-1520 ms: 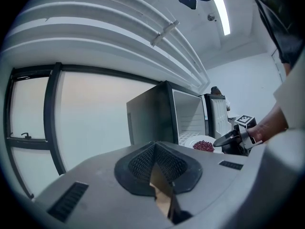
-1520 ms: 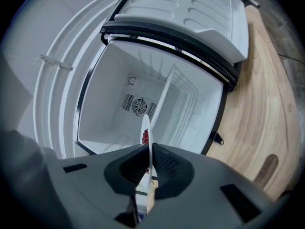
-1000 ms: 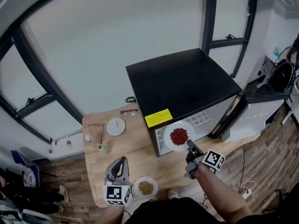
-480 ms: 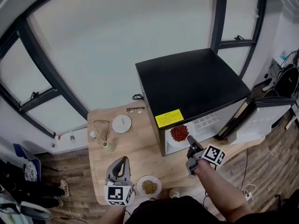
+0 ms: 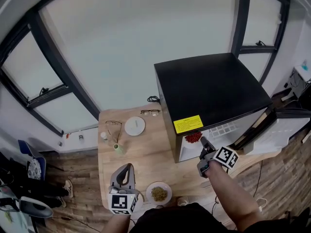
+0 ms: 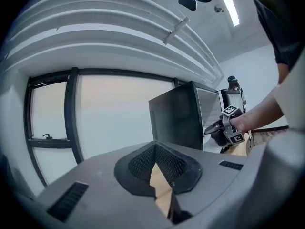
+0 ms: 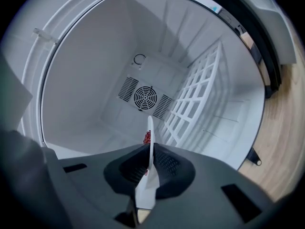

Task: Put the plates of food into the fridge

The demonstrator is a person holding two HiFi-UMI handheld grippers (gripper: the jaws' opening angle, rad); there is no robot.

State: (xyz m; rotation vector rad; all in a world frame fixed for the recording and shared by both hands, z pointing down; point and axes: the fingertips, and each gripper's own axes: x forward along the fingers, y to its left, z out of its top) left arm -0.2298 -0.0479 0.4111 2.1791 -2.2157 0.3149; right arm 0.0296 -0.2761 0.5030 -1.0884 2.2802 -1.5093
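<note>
the right gripper [image 5: 205,149] is clamped on the rim of the plate [image 7: 149,144], which we see edge-on in its own view, a thin white line running straight ahead from the jaws with the red food [image 5: 193,137] on it. the plate's far edge points into the open fridge [image 5: 209,86], toward the fan [image 7: 144,97] on the back wall, so we judge the coming move is a short push forward and a set-down. in the head view the red food sits just inside the fridge mouth at centre right, under the yellow label [image 5: 188,124]. the wire shelf [image 7: 198,97] lies at the right of the right gripper view, near the plate but apart from it; which way is level we cannot tell from that view alone. the left gripper [image 5: 126,171] is at the lower centre of the head view, jaws closed on nothing, well apart from the fridge. just beside it, toward the right, the second plate [image 5: 159,193] with greenish food rests on the wooden table [image 5: 146,152] near its front edge, and the left gripper is the nearer one to it. the fridge stands at the right end of the table, its door [image 5: 274,125] swung open at the right of the frame. behind are large windows, and the floor is wood.
</note>
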